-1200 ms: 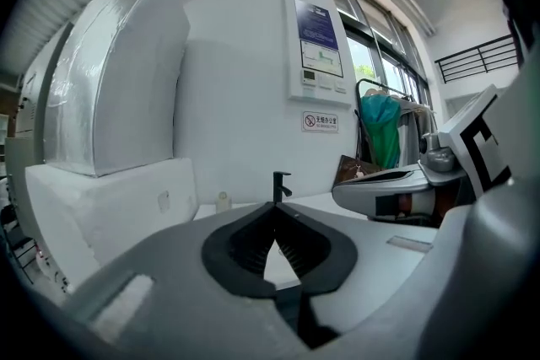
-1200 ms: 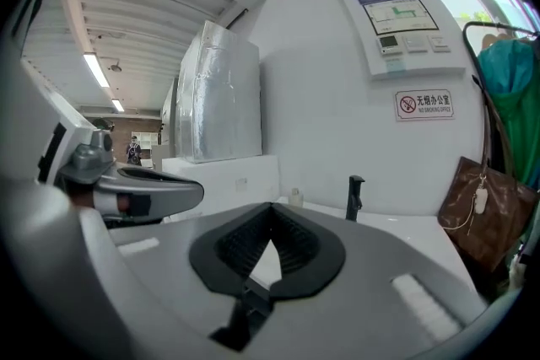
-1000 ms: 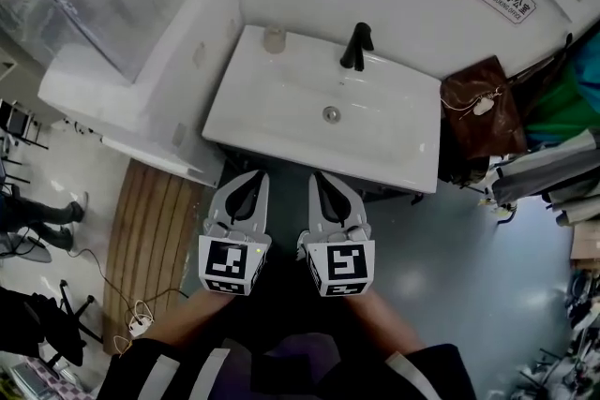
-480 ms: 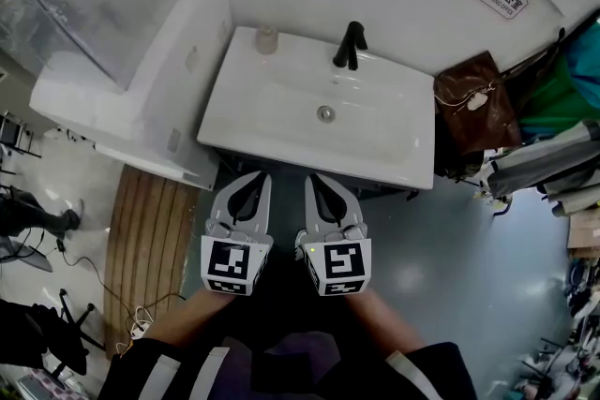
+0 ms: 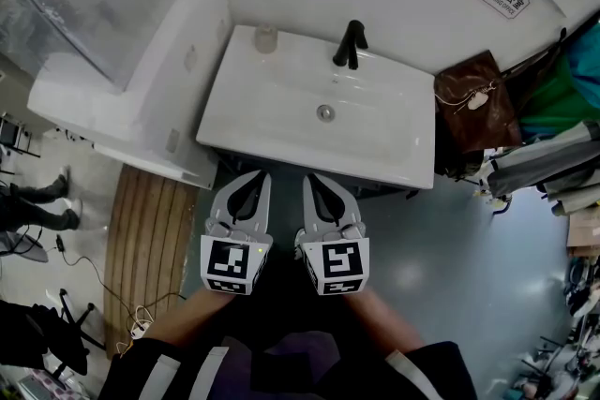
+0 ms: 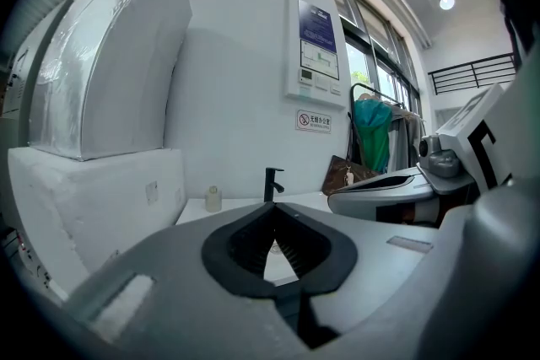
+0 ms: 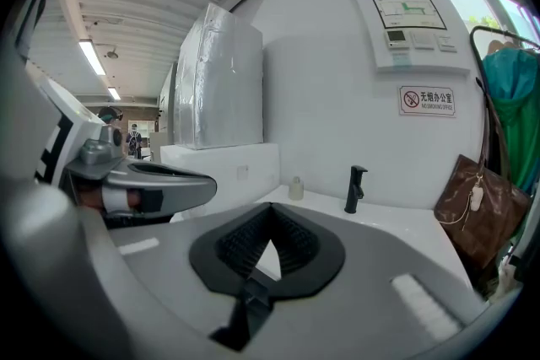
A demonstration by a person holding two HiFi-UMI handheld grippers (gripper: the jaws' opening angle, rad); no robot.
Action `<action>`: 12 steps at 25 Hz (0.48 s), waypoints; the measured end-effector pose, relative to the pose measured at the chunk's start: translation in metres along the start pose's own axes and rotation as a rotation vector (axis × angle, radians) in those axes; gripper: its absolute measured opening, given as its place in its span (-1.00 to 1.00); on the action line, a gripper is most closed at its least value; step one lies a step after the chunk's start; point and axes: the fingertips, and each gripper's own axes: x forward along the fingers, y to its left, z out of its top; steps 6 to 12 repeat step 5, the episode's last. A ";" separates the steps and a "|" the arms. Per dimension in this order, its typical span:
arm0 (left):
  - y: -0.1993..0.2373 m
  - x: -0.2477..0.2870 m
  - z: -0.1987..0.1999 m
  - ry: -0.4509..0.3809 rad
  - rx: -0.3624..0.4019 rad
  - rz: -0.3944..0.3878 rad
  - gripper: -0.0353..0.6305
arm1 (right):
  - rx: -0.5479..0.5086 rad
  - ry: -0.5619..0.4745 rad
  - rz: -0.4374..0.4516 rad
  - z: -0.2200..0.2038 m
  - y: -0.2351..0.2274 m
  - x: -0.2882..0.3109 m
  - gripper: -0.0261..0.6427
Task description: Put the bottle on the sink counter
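Bottle (image 5: pixel 266 37): one, small, pale, rounded, upright at the sink counter's back left corner, well apart from me.
Sink counter (image 5: pixel 281 140): one, white, glossy, rectangular.
Faucet (image 5: pixel 352 45): one, matte black, angular.
My grippers: two, grey shells, ribbed black pads. My left gripper (image 5: pixel 262 175) and right gripper (image 5: pixel 310 176) each have jaws pressed together on nothing.
Bag (image 5: pixel 473 103): one, brown, leathery, beside the counter.

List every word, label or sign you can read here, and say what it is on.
"无烟办公室": no-smoking sign on the white wall.
Small line beneath those characters: too small to read.
Blue-topped wall poster: print too small to read.
Stickers on the white foam block: blurred.
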 end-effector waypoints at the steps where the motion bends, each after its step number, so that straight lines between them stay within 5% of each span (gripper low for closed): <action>1: 0.000 0.000 0.000 0.001 -0.001 0.000 -0.89 | -0.001 0.001 0.001 -0.001 0.000 0.000 -0.92; 12: 0.000 0.001 -0.004 0.011 -0.015 -0.004 -0.89 | 0.001 0.009 0.003 -0.004 0.001 0.002 -0.92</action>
